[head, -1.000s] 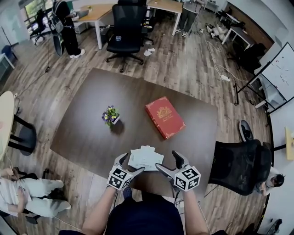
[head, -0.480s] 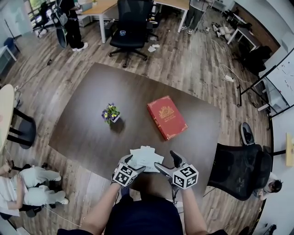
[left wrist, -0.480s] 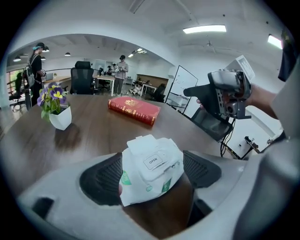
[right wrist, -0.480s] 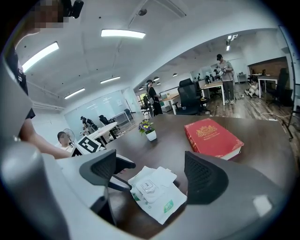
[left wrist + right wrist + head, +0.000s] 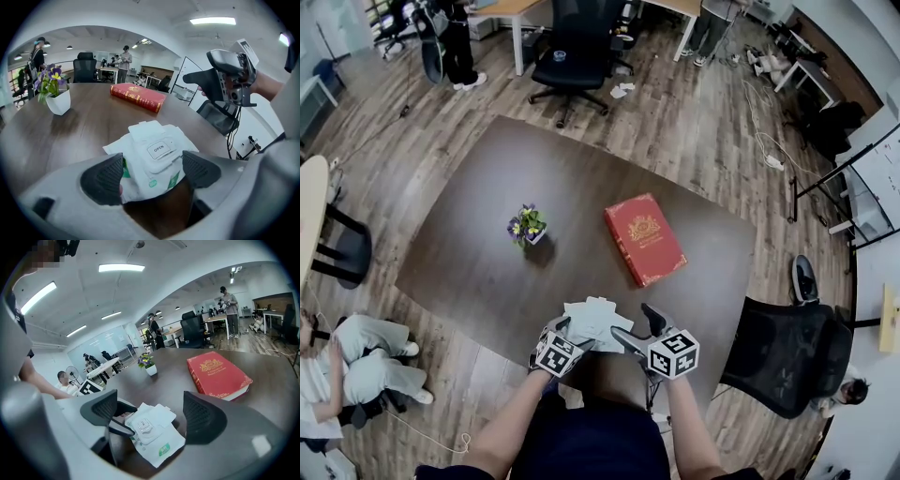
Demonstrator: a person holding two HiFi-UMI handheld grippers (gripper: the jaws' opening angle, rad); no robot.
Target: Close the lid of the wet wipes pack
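The wet wipes pack [image 5: 593, 322] is white with green marks and lies at the near edge of the brown table [image 5: 478, 253]. On top of it is a flap lid [image 5: 159, 150] printed OPEN, with white sheet showing past its far end. My left gripper [image 5: 565, 332] is at the pack's near left end; its jaws are closing and both pads touch the pack's sides [image 5: 149, 174]. My right gripper [image 5: 632, 324] hovers just right of the pack, clear of it. Its jaws are closing slightly but stand wide, with the pack [image 5: 152, 427] lying below them untouched.
A red book [image 5: 644, 238] lies to the right past the pack. A small pot of purple flowers [image 5: 527, 227] stands mid-table. A black office chair [image 5: 783, 352] sits off the table's right corner, and a seated person [image 5: 347, 375] is at the left.
Both grippers have sunk toward the table's near edge. The left gripper's jaws have narrowed onto the pack's near end. The right gripper has come closer to the pack.
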